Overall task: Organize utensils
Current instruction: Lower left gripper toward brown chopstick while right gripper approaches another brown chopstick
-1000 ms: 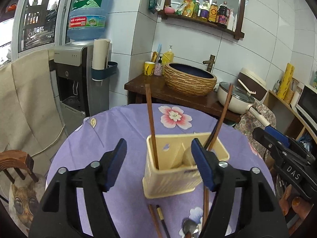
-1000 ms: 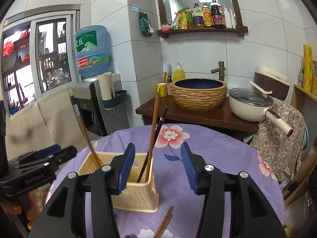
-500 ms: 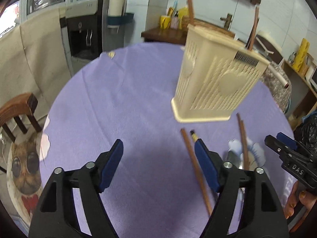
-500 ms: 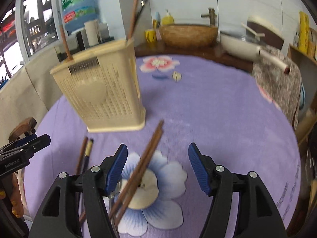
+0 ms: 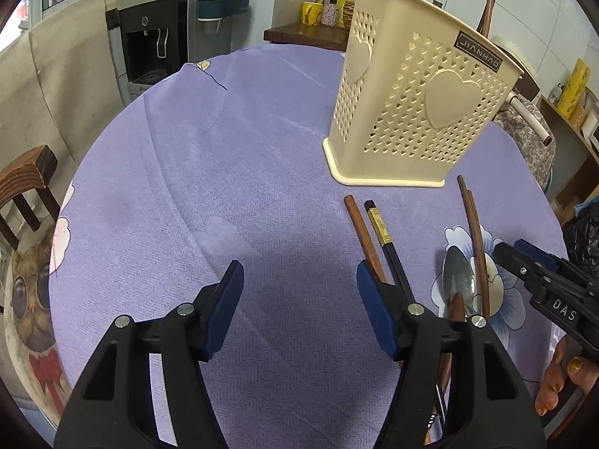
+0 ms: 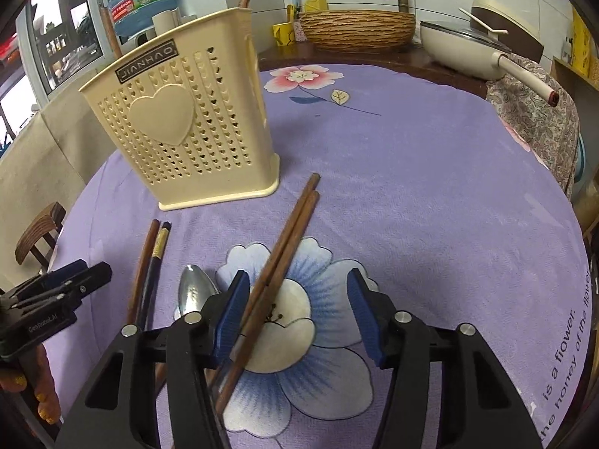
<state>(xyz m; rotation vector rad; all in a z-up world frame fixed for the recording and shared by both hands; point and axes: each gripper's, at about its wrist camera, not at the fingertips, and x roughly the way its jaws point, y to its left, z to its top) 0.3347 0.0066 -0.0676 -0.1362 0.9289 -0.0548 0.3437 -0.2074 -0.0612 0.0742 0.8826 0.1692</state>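
Observation:
A cream perforated utensil holder (image 5: pixel 415 112) stands on the purple tablecloth, with a few chopsticks standing in it; it also shows in the right wrist view (image 6: pixel 187 123). On the cloth lie a brown chopstick (image 5: pixel 365 235) beside a black one (image 5: pixel 385 243), a brown pair (image 6: pixel 284 250) and a metal spoon (image 6: pixel 194 292). My left gripper (image 5: pixel 299 307) is open low over the cloth, the brown and black chopsticks by its right finger. My right gripper (image 6: pixel 299 310) is open around the brown pair.
The round table (image 6: pixel 430 194) has edges close on all sides. A wooden chair (image 5: pixel 22 183) stands at the left. A wooden counter (image 6: pixel 374 56) with a woven basin and a white pan is behind. A water dispenser (image 5: pixel 157 37) stands at the back left.
Both grippers have come down from holder height to just above the cloth. The right gripper now straddles the brown chopstick pair. Both stay open.

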